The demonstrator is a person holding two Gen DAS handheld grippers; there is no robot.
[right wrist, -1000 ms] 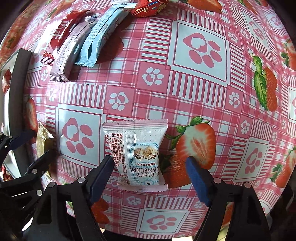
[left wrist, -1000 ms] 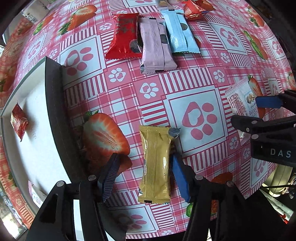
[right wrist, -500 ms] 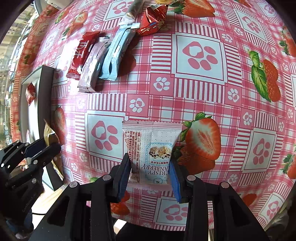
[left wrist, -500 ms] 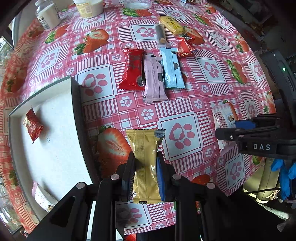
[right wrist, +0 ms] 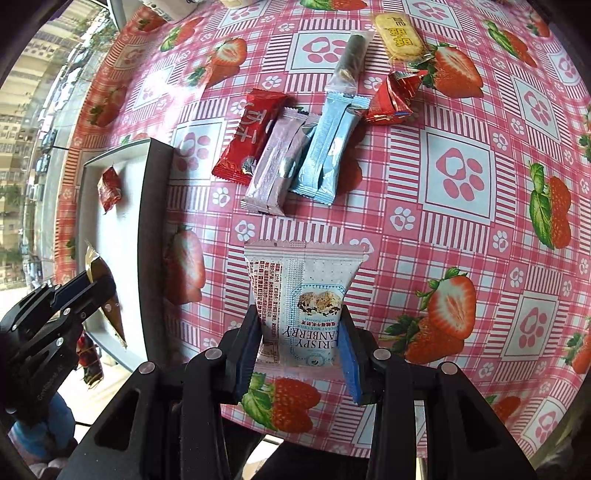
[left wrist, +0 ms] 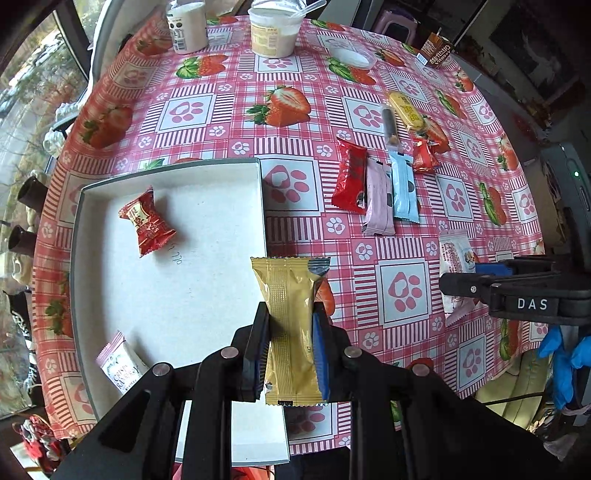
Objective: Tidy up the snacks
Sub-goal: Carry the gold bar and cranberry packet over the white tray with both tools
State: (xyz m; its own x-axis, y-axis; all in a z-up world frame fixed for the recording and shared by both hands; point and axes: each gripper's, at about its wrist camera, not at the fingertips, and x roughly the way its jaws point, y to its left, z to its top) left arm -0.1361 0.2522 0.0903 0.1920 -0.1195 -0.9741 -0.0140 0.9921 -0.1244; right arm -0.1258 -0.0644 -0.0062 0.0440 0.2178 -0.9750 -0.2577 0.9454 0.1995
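My left gripper [left wrist: 290, 350] is shut on a gold snack packet [left wrist: 290, 321] and holds it in the air over the right edge of the white tray [left wrist: 207, 173]. My right gripper [right wrist: 300, 356] is shut on a white cranberry crisp packet [right wrist: 303, 299], lifted above the tablecloth. In the left wrist view that packet [left wrist: 452, 254] and the right gripper [left wrist: 476, 277] show at the right. In the right wrist view the left gripper [right wrist: 92, 288] with the gold packet [right wrist: 99, 269] shows at the left, over the tray [right wrist: 155, 206].
In the tray lie a red candy [left wrist: 146, 221] and a white cranberry packet [left wrist: 120, 369]. On the strawberry tablecloth lie red [left wrist: 351, 181], pink [left wrist: 376, 199] and blue [left wrist: 404, 192] packets, a dark stick [left wrist: 389, 125], a yellow biscuit [left wrist: 406, 110] and a small red candy [left wrist: 423, 157]. Tubs [left wrist: 273, 33] stand far back.
Both grippers closed on their packets and lifted them off the table. The left one moved left with the gold packet to the tray's edge. Both views rose higher.
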